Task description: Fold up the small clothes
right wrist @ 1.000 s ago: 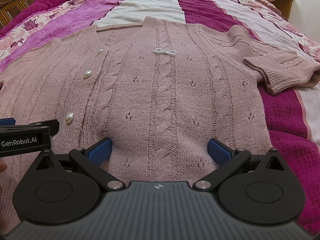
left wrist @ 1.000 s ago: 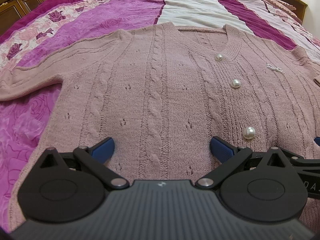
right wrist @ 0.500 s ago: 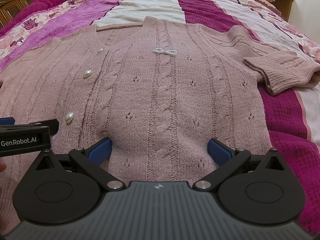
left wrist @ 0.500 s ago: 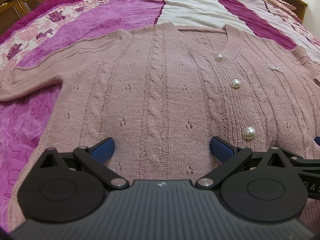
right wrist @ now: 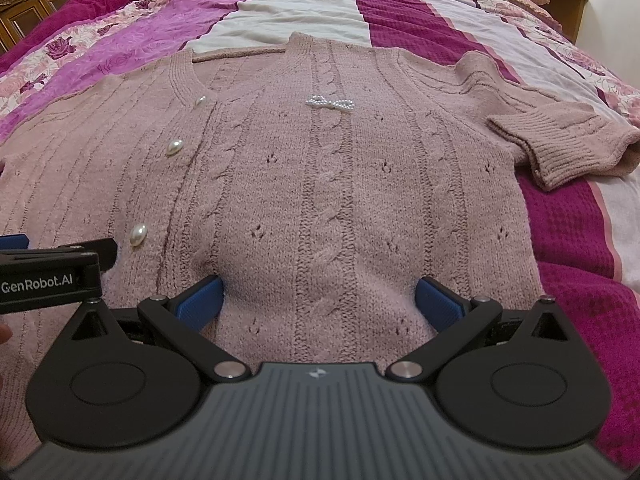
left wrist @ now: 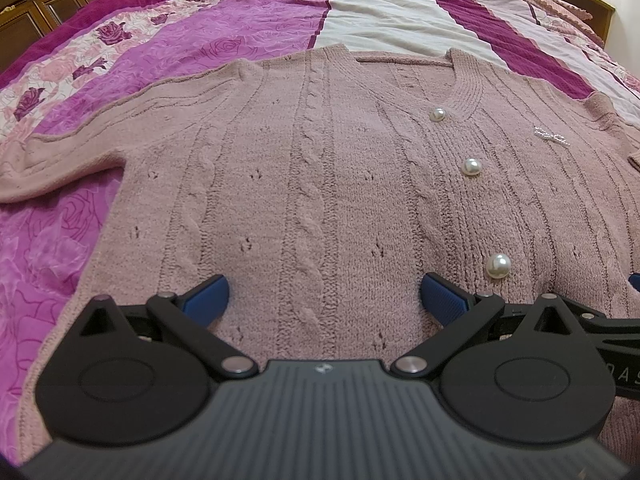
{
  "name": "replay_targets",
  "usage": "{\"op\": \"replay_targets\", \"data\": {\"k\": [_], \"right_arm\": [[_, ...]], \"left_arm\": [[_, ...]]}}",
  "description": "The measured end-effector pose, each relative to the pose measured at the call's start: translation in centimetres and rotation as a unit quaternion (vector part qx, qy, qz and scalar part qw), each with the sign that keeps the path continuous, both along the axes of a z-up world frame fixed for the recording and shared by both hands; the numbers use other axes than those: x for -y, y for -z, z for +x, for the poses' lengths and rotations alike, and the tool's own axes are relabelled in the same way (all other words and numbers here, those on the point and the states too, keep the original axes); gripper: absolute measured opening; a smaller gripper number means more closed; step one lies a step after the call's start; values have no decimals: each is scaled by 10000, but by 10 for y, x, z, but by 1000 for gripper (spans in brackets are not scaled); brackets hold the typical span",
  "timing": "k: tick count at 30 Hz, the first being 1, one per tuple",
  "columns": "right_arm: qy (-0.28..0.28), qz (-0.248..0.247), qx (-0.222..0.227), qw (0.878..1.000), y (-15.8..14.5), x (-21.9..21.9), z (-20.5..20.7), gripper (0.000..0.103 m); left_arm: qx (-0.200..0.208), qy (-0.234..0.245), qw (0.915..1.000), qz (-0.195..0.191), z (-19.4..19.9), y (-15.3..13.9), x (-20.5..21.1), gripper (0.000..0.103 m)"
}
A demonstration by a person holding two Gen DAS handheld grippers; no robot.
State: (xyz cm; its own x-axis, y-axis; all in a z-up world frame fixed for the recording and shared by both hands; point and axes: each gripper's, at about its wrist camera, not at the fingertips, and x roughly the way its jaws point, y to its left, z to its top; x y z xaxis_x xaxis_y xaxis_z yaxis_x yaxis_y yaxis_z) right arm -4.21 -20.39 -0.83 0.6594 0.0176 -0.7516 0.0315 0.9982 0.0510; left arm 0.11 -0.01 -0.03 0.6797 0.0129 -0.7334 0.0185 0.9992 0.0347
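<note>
A dusty-pink cable-knit cardigan (left wrist: 320, 168) with pearl buttons (left wrist: 471, 167) lies flat, front up, on the bed; it also shows in the right wrist view (right wrist: 320, 184). My left gripper (left wrist: 323, 298) is open, its blue pads pressed on the knit near the hem, left of the button row. My right gripper (right wrist: 318, 300) is open, pads on the knit near the hem, right of the buttons. A pearl bow (right wrist: 329, 102) sits on the chest. The right sleeve (right wrist: 560, 140) is folded back at its cuff; the left sleeve (left wrist: 60, 160) lies stretched out.
The bed has a purple, magenta and white striped bedspread (left wrist: 380, 8) with rose print at the left (left wrist: 80, 68). Wooden cabinets (left wrist: 36, 12) stand at the far left. The left gripper's body (right wrist: 48, 276) shows at the right wrist view's left edge.
</note>
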Motion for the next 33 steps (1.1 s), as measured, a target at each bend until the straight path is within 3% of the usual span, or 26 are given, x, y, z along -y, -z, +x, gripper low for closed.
{"op": "replay_targets", "data": {"k": [22,27,33], "right_arm": [[-21,8,-42,10000,0,-1,2,103],[-144,319,-173,9992,-13,13,6,103],[-310,287,255,9988,-43,41,0,103]], "left_arm": [[-29,-15,10000,-29,-1,-6,0,103],[-255,33,9996,-132,7,-9,-5,103],[-278,-5,9996,-90,5,-14,-7,103]]}}
